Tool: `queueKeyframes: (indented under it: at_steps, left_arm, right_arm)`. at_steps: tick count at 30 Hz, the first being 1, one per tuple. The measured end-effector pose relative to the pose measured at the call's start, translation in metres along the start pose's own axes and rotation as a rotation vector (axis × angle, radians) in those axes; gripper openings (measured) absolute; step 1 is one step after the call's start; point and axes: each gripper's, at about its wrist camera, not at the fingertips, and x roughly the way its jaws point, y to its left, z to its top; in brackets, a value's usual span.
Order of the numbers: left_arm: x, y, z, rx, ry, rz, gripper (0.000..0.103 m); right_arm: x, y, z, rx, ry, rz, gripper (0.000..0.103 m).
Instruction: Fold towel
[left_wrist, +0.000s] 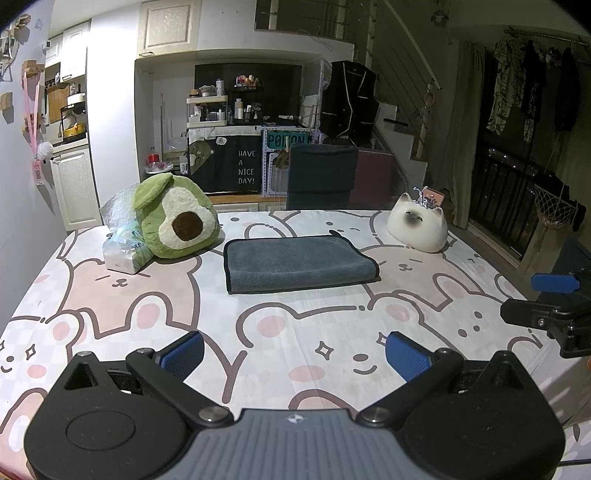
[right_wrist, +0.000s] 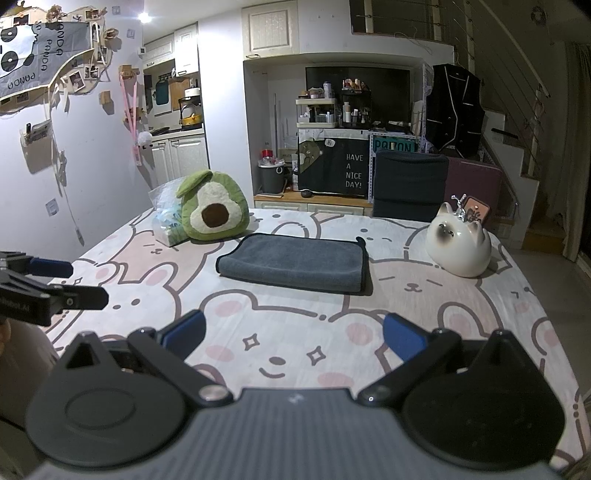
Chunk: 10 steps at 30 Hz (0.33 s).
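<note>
A grey towel (left_wrist: 299, 264) lies folded into a flat rectangle in the middle of the table; it also shows in the right wrist view (right_wrist: 297, 263). My left gripper (left_wrist: 295, 352) is open and empty, held over the near part of the table, well short of the towel. My right gripper (right_wrist: 293, 336) is open and empty, also near the table's front, short of the towel. The right gripper shows at the right edge of the left wrist view (left_wrist: 550, 299). The left gripper shows at the left edge of the right wrist view (right_wrist: 55, 284).
The table (left_wrist: 314, 325) has a pink bear-print cloth. An avocado plush (left_wrist: 175, 218) and a tissue pack (left_wrist: 125, 251) sit left of the towel. A white cat-shaped ceramic (left_wrist: 419, 227) sits at its right. A dark chair (left_wrist: 321, 177) stands behind the table.
</note>
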Motion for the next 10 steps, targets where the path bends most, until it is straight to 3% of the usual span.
queueKeyframes:
  at_steps: [10]
  left_arm:
    - [-0.0006,0.0015,-0.0001,0.004,0.000,0.004,0.103]
  right_arm:
    - [0.0000,0.0003,-0.0001,0.001,-0.001,0.001,0.103]
